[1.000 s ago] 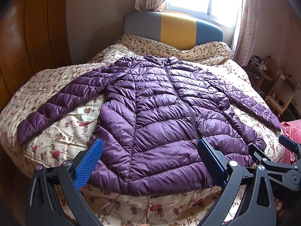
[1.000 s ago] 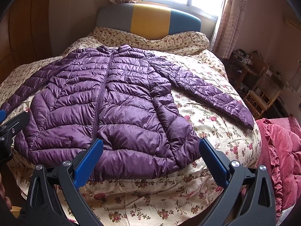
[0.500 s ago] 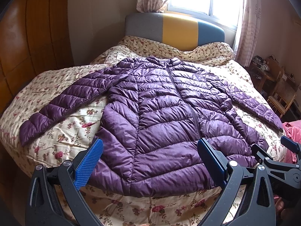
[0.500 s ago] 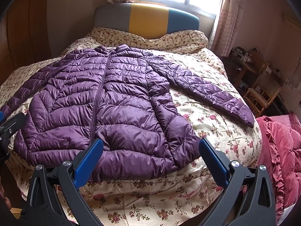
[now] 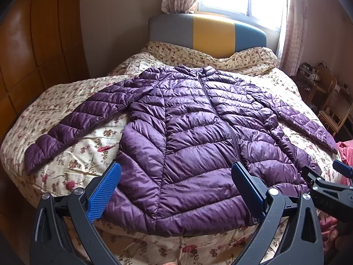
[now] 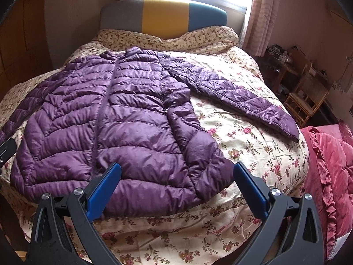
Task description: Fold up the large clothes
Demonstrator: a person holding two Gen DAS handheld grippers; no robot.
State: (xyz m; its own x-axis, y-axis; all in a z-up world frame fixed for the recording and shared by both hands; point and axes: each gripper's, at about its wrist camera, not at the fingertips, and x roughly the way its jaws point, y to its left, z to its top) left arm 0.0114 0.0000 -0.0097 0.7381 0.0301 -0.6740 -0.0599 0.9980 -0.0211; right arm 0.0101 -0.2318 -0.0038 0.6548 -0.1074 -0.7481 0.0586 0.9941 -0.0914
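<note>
A purple quilted puffer jacket [image 5: 194,141] lies flat, zipped, sleeves spread on the floral bedspread [image 6: 247,141]; left gripper [image 5: 176,187] and right gripper [image 6: 176,185] hover spread wide, empty, no fold yet made.

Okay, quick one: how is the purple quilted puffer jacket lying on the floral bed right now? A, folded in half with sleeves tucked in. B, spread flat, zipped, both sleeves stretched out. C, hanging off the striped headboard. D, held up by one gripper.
B: the purple quilted puffer jacket lies flat and zipped on the floral bedspread, sleeves spread to both sides, with the left gripper and right gripper open and empty.
</note>
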